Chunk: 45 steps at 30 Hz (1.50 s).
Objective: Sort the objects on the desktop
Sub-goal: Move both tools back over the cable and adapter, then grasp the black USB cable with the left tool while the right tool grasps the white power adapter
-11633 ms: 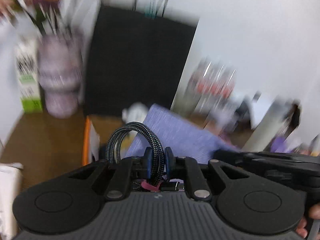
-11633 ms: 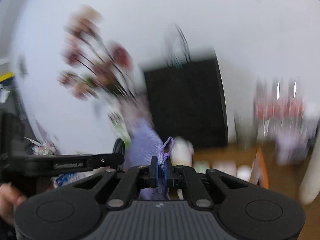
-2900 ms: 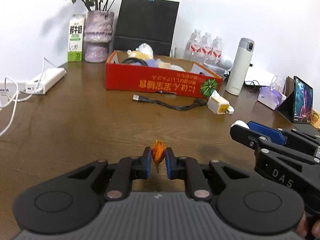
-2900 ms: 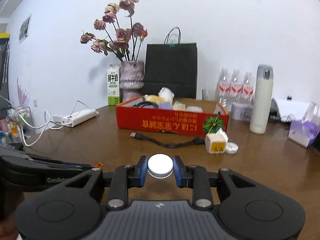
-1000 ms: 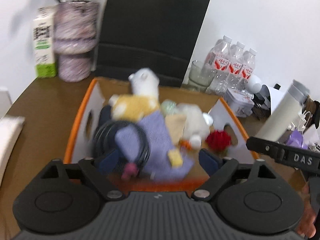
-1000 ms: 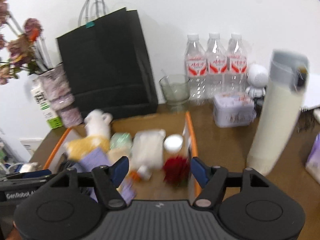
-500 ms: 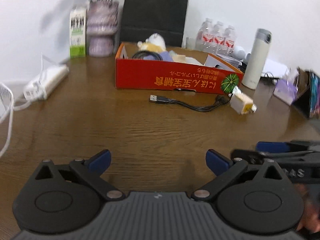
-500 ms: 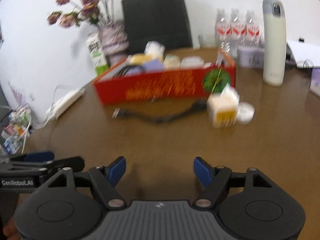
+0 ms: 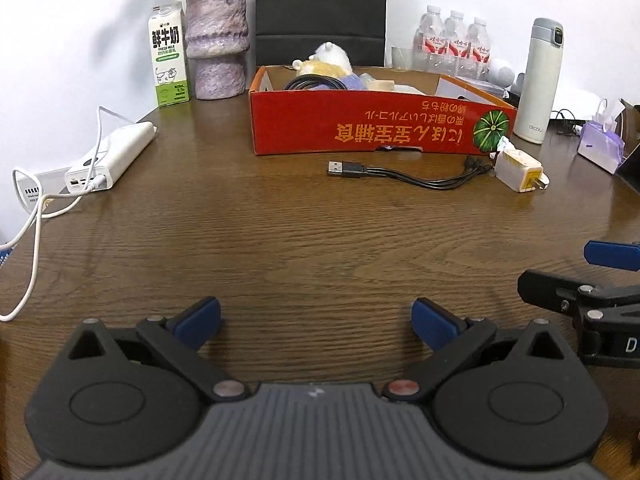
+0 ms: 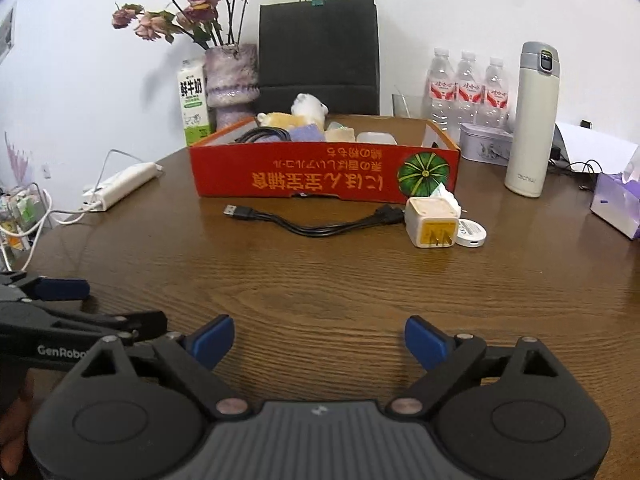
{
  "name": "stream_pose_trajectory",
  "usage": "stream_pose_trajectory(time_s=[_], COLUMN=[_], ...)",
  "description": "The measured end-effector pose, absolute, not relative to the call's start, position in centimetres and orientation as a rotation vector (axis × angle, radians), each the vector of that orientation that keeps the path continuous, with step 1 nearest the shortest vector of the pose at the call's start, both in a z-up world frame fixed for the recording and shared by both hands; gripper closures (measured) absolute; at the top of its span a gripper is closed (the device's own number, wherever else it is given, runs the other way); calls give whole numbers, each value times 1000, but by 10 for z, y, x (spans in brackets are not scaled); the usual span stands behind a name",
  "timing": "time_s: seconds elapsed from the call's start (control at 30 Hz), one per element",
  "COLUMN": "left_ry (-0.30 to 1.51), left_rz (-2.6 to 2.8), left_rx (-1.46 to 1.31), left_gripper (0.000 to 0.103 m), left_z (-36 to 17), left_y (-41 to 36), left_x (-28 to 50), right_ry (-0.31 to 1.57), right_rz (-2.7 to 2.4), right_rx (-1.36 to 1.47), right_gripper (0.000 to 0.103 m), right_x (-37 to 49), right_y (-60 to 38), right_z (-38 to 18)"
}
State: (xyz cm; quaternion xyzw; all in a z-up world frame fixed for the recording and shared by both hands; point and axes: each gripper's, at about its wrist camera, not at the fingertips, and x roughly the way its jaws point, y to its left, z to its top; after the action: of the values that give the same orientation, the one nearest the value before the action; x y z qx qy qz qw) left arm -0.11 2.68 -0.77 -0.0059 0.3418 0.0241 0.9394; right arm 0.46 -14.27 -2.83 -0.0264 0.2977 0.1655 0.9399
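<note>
both grippers empty now | left gripper (image 9: 316, 316) wide | right gripper (image 10: 319, 338) wide

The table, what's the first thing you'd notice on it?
The red box in the middle of the table, with a plush toy peeking out at the back. Just in front of it lie a black cable and a yellow charger. Behind the box stand a black bag and a vase of dried roses.

Bare table (image 10: 320, 280) ahead w/ free room, cable (image 10: 320, 226) & charger (image 10: 432, 226) front of red box (image 10: 320, 178)
</note>
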Motion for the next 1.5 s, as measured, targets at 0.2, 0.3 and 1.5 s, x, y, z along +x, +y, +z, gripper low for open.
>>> stream_pose_trajectory(time_s=[0.2,0.3,1.5], left_ry=[686,637,442], left_rz=[1,-87,-128], left_rx=[-25,-21,-243], left_gripper=[0,0,100], left_z=[-5,6,85], left_y=[26,21,31], left_x=[3,21,16], right_ry=[602,571,604], right_rz=[347,285,423], right_rx=[-25,-1,73], right_gripper=[12,13,66], right_x=[7,22,26], right_y=[-149,-162,-152], right_z=[-28,-21,-5])
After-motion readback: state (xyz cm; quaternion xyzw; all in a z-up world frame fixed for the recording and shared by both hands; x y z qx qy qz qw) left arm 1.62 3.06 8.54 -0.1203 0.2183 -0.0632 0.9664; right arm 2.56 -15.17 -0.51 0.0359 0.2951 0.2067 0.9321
